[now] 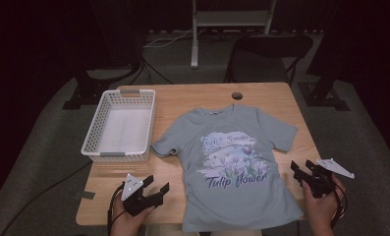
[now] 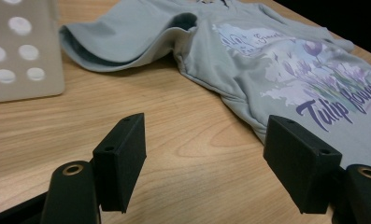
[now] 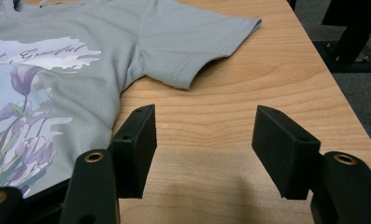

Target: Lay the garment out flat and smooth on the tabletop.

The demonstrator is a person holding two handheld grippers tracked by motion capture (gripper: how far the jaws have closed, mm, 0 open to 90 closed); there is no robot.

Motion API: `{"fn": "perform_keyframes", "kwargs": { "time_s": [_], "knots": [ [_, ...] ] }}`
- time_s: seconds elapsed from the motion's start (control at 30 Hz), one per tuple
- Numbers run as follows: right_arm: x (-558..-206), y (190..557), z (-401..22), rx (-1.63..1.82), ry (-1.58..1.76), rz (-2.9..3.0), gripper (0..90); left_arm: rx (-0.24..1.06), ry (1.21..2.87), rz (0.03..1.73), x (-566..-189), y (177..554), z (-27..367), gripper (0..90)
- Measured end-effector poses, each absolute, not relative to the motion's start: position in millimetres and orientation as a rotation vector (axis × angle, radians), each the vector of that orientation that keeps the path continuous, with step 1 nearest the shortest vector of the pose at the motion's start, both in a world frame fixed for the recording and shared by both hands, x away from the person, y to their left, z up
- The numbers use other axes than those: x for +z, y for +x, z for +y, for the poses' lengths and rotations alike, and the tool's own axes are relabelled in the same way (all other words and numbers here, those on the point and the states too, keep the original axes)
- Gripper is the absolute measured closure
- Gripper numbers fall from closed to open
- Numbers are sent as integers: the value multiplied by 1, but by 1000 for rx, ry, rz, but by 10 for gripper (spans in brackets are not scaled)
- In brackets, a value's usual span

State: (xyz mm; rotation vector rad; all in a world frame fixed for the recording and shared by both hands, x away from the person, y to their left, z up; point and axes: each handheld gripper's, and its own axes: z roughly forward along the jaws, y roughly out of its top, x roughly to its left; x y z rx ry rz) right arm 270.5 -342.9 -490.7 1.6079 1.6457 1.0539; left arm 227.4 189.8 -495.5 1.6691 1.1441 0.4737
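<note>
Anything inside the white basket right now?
The white basket beside the T-shirt looks empty in the high view: bare pale floor. The strip behind its near wall is hidden.

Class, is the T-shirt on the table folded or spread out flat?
Spread out: the T-shirt lies face up, both sleeves out, print fully showing.

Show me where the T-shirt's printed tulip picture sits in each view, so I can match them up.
High view: the tulip print is at centre, on the T-shirt front.
Left gripper view: at upper right, beyond the right-hand jaw.
Right gripper view: at the left edge.
Shared landmark: the wooden table under the shirt.
</note>
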Motion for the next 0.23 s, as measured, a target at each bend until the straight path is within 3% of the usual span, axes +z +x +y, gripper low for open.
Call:
{"fn": "perform_keyframes", "kwargs": {
  "time_s": [0.23],
  "knots": [
    [-491,270,-343,1053,1604,1653,386,446,1625,1145,-493,227,193,315]
  ]
}}
